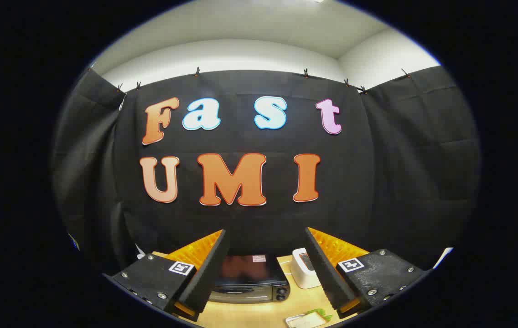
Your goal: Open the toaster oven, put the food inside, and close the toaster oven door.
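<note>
Black toaster oven (250, 284), door shut, beyond wide-spread hand-held gripper (266, 269); food (310, 318) near table edge (240, 316)

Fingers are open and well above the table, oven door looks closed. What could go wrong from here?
1. The toaster oven sits low between the open gripper fingers, partly hidden by the left one, so the approach to the door could be misjudged.
2. The white appliance stands close beside the oven; the right finger may knock it.
3. The food lies near the table edge and could be swept off.
</note>
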